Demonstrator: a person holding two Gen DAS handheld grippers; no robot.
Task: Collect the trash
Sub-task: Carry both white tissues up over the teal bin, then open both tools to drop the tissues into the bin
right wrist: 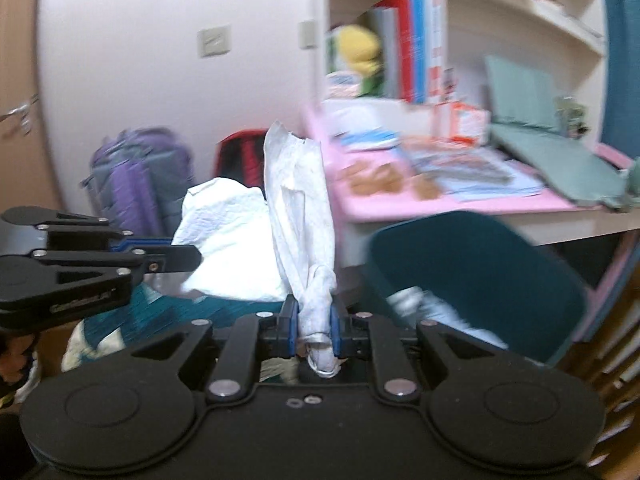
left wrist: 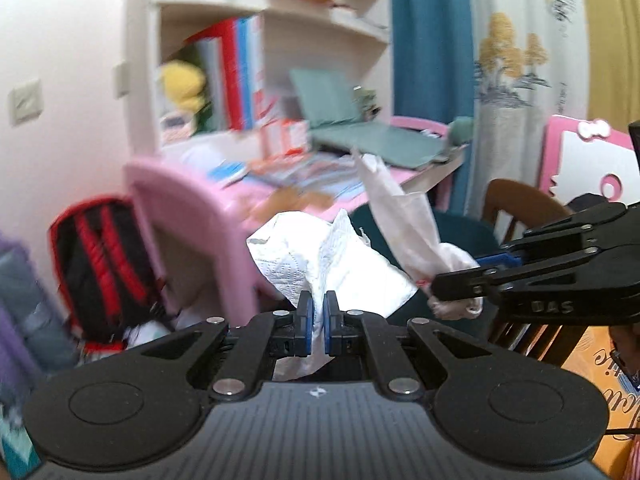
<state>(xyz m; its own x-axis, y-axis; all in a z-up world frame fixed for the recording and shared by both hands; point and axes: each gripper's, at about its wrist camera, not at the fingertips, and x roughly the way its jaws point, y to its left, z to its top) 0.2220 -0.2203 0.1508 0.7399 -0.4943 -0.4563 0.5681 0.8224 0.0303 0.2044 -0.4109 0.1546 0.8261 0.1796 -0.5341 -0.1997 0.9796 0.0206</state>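
My left gripper [left wrist: 317, 305] is shut on a crumpled white paper towel [left wrist: 316, 256], held in the air in front of a pink desk. My right gripper [right wrist: 313, 312] is shut on a long twisted white tissue [right wrist: 298, 208] that stands up from the jaws. The right gripper also shows in the left wrist view [left wrist: 460, 276] at the right with its tissue [left wrist: 400, 216]. The left gripper shows in the right wrist view [right wrist: 188, 258] at the left with the paper towel [right wrist: 228, 248]. A dark teal bin [right wrist: 480, 280] with white paper inside stands below and right of the right gripper.
A pink desk [right wrist: 400, 204] carries books, papers and brown crumpled bits [right wrist: 376, 180]. White shelves [left wrist: 280, 40] with folders rise behind it. A red-black backpack [left wrist: 104, 264] and a purple bag [right wrist: 140, 176] lean by the wall. A wooden chair [left wrist: 520, 208] is at the right.
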